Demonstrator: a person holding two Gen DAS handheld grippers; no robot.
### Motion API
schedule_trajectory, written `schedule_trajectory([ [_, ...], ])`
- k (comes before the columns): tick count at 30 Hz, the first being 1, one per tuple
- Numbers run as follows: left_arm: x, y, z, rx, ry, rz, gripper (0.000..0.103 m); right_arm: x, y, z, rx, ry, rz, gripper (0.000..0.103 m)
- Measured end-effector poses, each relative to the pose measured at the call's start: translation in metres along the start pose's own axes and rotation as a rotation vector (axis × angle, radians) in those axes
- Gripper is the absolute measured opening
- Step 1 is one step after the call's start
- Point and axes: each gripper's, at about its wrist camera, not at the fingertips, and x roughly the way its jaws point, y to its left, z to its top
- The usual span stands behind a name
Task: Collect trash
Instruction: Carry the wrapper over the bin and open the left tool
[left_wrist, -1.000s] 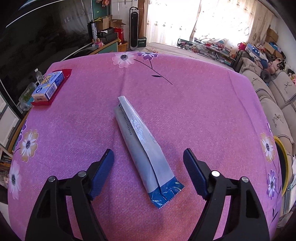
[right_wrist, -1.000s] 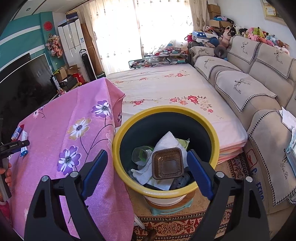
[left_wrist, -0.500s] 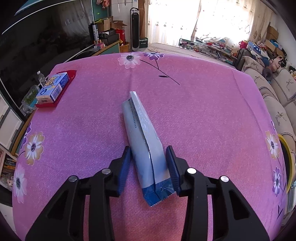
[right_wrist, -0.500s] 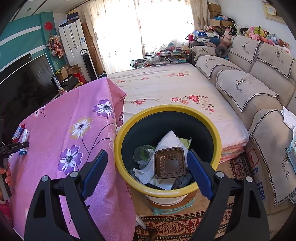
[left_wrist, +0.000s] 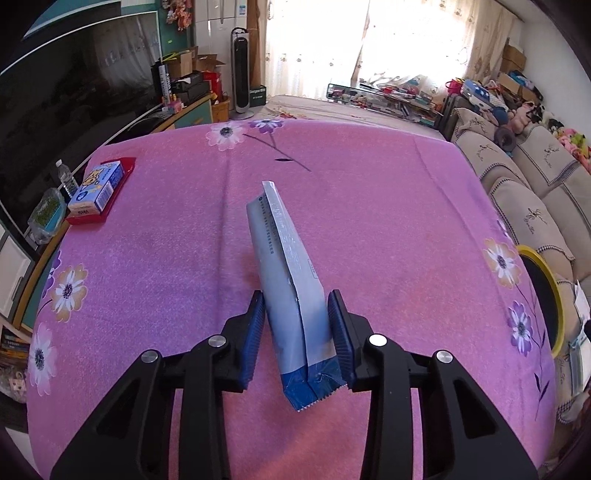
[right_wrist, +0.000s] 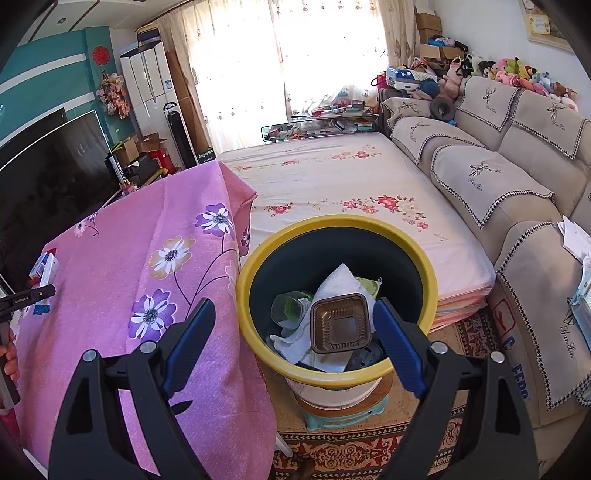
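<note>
A long grey foil wrapper (left_wrist: 280, 236) with a blue torn end is pinched near that end by my left gripper (left_wrist: 296, 295). Both blue pads press its sides, and its far end sticks up and away above the pink flowered tablecloth (left_wrist: 388, 221). My right gripper (right_wrist: 293, 302) hangs open with nothing between its fingers, over the near side of a yellow-rimmed dark bin (right_wrist: 332, 221). Inside the bin lie a brown plastic tray (right_wrist: 340, 323), white paper and a clear cup. The bin's rim (left_wrist: 546, 280) also shows past the table's right edge.
A blue carton (left_wrist: 98, 188) rests on a red tray (left_wrist: 125, 164) at the table's far left corner, with a water bottle (left_wrist: 64, 177) beyond it. A beige sofa (right_wrist: 498, 177) lines the right. A flowered mat (right_wrist: 351, 184) lies behind the bin.
The left jaws closed from wide apart onto the wrapper, then lifted it so its far end rose off the cloth. The right gripper stayed open over the bin.
</note>
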Motion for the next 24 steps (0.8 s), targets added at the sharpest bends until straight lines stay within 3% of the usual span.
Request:
schedule_trajectory([
  [6,-0.041,-0.068,-0.009,0.158,-0.029,-0.124,0.036,-0.019,-0.004,-0.005,0.001,-0.029,-0.021,0.082],
  [12,-0.063,-0.161,-0.007,0.308,-0.059,-0.248,0.036,-0.039,-0.023,-0.009,0.027,-0.058,-0.047,0.082],
  [18,-0.058,-0.258,-0.003,0.438,-0.05,-0.38,0.036,-0.054,-0.054,-0.015,0.073,-0.079,-0.09,0.082],
  [24,-0.034,-0.347,0.005,0.541,-0.026,-0.422,0.036,-0.058,-0.083,-0.021,0.124,-0.078,-0.123,0.082],
])
